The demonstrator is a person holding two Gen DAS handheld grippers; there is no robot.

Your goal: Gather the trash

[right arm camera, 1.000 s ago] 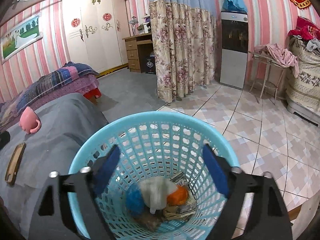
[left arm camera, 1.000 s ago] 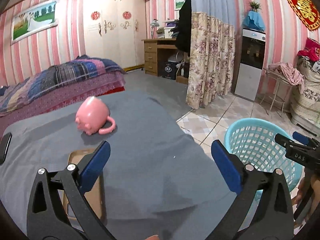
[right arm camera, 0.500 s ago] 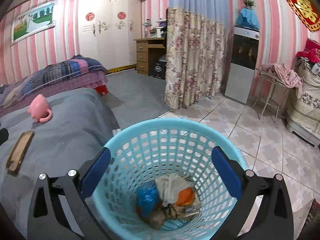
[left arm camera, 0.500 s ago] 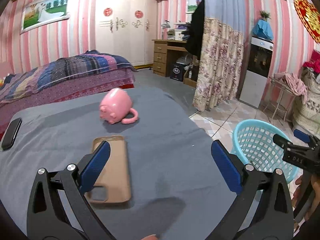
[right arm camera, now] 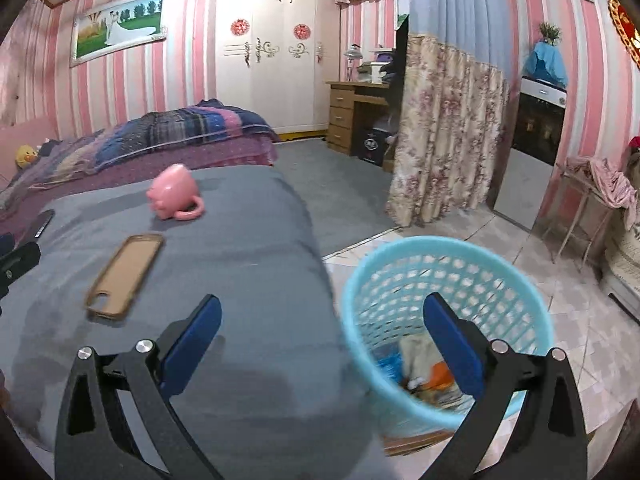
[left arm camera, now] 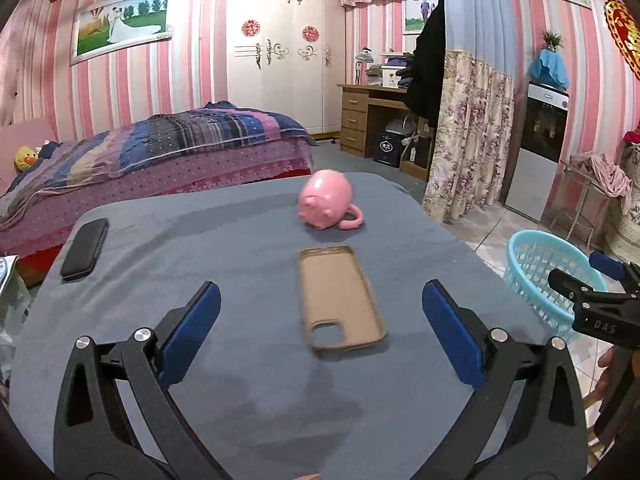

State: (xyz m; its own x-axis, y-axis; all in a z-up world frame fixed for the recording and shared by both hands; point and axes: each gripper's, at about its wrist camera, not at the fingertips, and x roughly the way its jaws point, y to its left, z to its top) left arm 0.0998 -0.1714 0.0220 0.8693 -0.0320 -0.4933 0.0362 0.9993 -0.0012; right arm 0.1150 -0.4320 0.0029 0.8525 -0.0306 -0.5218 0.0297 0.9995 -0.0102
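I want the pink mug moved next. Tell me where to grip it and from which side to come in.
Grip the pink mug across its rounded body, coming from above. It lies tipped on the grey cloth with its handle resting on the cloth toward the basket side. The thin loop would likely let it swing; the body offers a steadier hold.

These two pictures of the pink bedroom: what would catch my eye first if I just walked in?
Probably the pink pig-shaped mug, lying on its side at the far end of the grey-covered table. A tan phone case lies open side up nearer the middle. On the tiled floor beside the table stands a light blue mesh basket with crumpled trash at the bottom.
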